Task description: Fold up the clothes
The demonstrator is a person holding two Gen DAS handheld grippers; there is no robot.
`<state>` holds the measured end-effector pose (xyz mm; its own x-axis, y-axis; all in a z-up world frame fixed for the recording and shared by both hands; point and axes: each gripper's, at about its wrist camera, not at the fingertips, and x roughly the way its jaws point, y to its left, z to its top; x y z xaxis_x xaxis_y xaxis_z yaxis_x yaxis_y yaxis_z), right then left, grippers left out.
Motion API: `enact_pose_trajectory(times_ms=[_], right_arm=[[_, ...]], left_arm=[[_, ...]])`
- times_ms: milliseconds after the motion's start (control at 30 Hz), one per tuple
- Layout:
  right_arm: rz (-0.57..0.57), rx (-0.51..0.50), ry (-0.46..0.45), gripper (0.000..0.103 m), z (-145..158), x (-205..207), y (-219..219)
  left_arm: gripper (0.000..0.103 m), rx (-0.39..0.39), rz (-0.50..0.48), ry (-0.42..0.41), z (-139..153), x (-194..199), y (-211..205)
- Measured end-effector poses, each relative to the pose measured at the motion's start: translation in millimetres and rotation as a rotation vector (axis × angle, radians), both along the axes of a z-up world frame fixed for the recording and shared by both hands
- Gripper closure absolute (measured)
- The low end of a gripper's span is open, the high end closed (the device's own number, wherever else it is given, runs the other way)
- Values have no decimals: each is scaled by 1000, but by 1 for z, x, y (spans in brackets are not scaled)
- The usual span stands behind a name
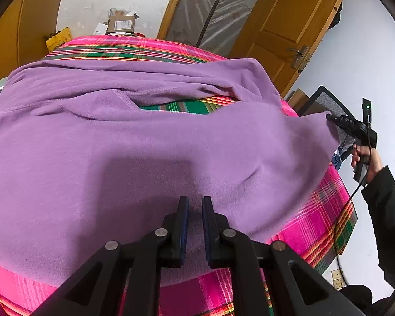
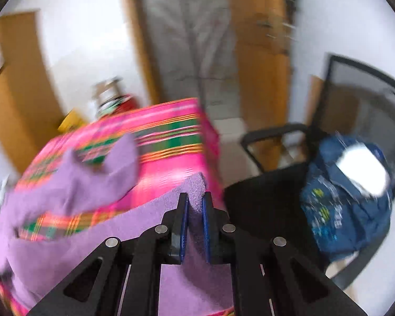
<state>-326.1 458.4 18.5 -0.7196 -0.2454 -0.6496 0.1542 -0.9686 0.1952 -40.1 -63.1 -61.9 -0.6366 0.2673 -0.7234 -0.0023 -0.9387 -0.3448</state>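
Left fingers: the dark blue pads [image 1: 183, 226] of the left gripper [image 1: 195, 202] are seen nearly closed, a narrow gap kept between them, with the purple fleece garment [image 1: 150, 144] pinched there near its front hem.
Right fingers: the blue pads [image 2: 184, 226] of the right gripper [image 2: 195, 197] are closed on a raised corner of the same garment, fleece being seen bunched between them.
Right gripper from the left camera: it [image 1: 329, 117] is seen at the garment's right edge, lifted off the cloth, gripped by a hand [image 1: 366, 158] in a dark sleeve [image 1: 389, 210].
Garment: it is spread wide over the pink, green and orange plaid cloth [image 1: 326, 218] that covers the table, with one strip of plaid exposed through a gap near its middle.
Beyond the garment: cardboard boxes [image 1: 121, 22] and a wooden door [image 1: 289, 26] are seen past its far edge.
Right of the garment: a black mesh office chair [image 2: 276, 184] is seen, bearing a blue patterned bag [image 2: 337, 210].
Sharpness: the right camera's picture is blurred.
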Motion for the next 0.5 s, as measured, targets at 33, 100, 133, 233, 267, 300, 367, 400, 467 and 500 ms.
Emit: enact_pose_trajectory(times_ms=[33, 100, 133, 233, 267, 300, 367, 400, 467, 500], right_arm=[[-8, -5, -26, 89, -4, -5, 2], [-20, -3, -53, 86, -13, -7, 3], [-18, -7, -62, 84, -17, -6, 4], [-19, -62, -87, 70, -26, 6, 12], [-26, -77, -90, 70, -27, 13, 16], [-33, -93, -92, 70, -29, 20, 21], [-71, -145, -98, 65, -33, 37, 38], [-92, -170, -104, 65, -35, 43, 46], [-135, -254, -138, 64, -45, 56, 65], [-152, -299, -159, 64, -52, 61, 73]], left_arm=[[93, 0, 1, 0, 0, 0, 0], [93, -2, 3, -1, 0, 0, 0], [93, -3, 3, -1, 0, 0, 0], [93, -7, 1, -3, 1, 0, 2], [93, -7, -3, -3, 2, 1, 3], [93, -6, -8, -1, 3, 1, 4], [93, -8, -27, 7, 5, 3, 8], [93, -9, -37, 13, 7, 3, 11], [93, -11, -66, 25, 10, 4, 18], [93, -12, -82, 31, 11, 4, 23]])
